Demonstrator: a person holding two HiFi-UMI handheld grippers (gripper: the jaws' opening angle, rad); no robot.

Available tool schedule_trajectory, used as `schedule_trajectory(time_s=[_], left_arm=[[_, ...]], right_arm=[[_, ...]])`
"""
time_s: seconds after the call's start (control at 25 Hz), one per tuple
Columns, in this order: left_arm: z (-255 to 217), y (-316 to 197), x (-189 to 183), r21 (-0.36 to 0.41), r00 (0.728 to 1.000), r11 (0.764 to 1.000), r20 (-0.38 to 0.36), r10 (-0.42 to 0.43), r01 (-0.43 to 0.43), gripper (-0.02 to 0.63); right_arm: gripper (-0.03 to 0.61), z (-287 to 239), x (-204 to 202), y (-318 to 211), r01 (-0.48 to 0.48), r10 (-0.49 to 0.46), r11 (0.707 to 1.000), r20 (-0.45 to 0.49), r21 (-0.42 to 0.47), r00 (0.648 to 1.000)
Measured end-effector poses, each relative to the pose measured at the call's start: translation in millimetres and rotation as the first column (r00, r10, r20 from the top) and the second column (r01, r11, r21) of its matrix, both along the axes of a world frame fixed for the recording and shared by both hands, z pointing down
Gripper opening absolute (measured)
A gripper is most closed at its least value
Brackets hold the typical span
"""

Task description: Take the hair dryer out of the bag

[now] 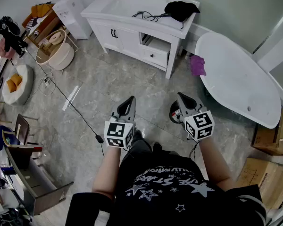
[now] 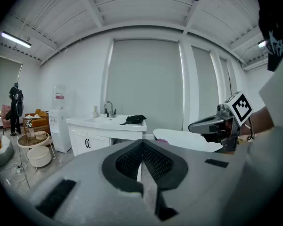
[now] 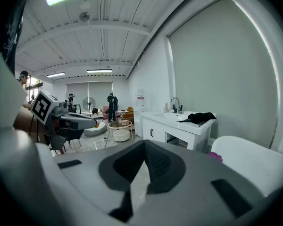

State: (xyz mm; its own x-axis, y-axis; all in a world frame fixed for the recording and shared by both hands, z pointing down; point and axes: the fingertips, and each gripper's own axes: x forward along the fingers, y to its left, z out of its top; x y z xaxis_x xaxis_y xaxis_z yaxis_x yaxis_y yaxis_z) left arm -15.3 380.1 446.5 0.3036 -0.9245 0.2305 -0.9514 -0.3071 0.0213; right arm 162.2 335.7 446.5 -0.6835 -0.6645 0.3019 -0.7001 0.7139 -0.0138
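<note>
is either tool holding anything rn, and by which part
Nothing is held. The left tool and right tool are both shut and empty, far from the black bag on the vanity.

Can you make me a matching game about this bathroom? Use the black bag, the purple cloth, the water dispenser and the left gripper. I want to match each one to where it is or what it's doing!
Things:
1. black bag
2. purple cloth
3. left gripper
4. water dispenser

Places or states:
A. fingers shut, nothing between them
B. on top of the sink cabinet
C. standing on the floor, left of that cabinet
D. at the end of the bathtub

Right pairs: 1-B, 2-D, 3-A, 4-C.
</note>
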Motion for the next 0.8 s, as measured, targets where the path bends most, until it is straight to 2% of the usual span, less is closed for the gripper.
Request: schedule_trajectory(time_s=[0.2,0.44,0.68,0.8], left_arm=[[8.0,3.6,-5.0,-0.015,1.000,1.000,-0.025,-0.018,0.017,0.012],[5.2,5.6,-9.1,-0.010,1.000,1.000,-0.016,-0.024,0.024,0.012],[-0.6,7.0,-7.7,-0.007,0.999,0.999,-0.021,-0.033,0.033,0.012],[-2.1,7.6,-15.5,-0.010,0.999,0.999,-0.027,-0.042,0.042,0.012]], right_arm=[[0.006,4.5,-7.3,5.5,0.017,-0.017,1.000,0.001,-0.001,1.000],[0.006,2.8,-7.2,6.8,0.006,-0.006,1.000,0.009,0.006,1.000],[0.006,-6.6,-4.1,7.8,0.029,-0.033,0.999,0.087,0.043,0.996],[0.006,-1.4,-4.7,2.4,0.007,-0.009,1.000,0.076,0.027,0.997]])
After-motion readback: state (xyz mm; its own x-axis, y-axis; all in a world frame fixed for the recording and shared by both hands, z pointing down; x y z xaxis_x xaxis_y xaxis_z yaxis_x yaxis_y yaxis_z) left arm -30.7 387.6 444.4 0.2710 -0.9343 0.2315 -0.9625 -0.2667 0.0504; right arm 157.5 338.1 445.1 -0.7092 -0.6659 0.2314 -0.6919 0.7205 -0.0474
